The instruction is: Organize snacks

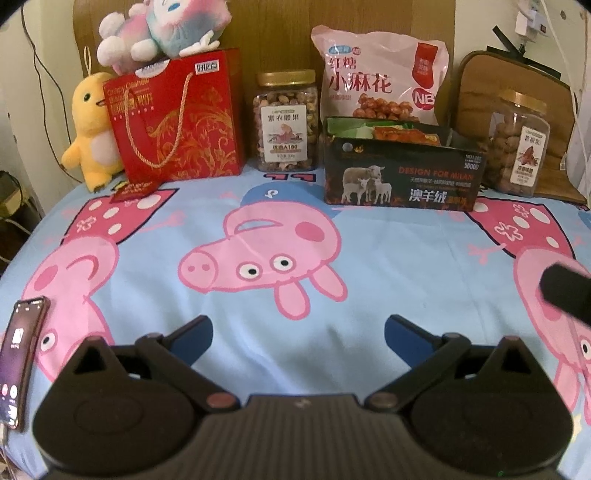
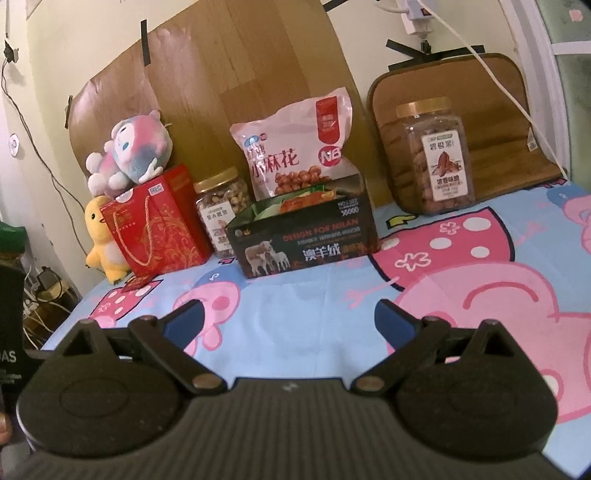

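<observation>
A row of snacks lines the far edge of the bed. A red gift bag stands at the left, then a gold-lidded nut jar. A pink snack pouch leans behind an open black box holding packets. A second nut jar stands at the right. My left gripper is open over the sheet, well short of the row. My right gripper is open too, with nothing between its fingers.
A cartoon-pig bedsheet covers the bed. A yellow plush duck and a pink plush toy sit by the red bag. A phone lies at the left edge. A brown cushion leans at the back right.
</observation>
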Available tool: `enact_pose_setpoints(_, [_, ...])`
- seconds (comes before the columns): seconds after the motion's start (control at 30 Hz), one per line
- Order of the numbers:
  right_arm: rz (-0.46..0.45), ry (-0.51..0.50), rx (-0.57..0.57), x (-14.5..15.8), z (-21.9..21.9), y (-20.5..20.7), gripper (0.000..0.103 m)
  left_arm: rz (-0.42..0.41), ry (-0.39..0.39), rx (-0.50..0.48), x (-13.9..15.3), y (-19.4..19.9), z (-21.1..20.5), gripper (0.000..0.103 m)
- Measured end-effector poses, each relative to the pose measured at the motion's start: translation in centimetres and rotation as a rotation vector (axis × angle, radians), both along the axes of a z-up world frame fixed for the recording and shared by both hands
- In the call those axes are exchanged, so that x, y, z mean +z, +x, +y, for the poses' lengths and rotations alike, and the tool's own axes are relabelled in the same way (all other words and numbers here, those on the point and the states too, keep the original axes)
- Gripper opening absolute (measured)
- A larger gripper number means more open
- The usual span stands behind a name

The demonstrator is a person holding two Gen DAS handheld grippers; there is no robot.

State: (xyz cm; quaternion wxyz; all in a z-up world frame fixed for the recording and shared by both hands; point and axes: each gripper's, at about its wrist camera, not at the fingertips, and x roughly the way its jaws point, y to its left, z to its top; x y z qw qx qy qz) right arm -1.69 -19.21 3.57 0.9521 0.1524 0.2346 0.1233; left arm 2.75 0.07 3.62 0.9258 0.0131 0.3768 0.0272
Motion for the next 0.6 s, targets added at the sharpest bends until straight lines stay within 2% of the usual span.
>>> enact_pose_setpoints(0.6, [0.019,0.016,-0.002,-0.47,-0.34,-0.43,0.1,-0.007,0.013,-0.028,0.22,-0.28,-0.8,0.103])
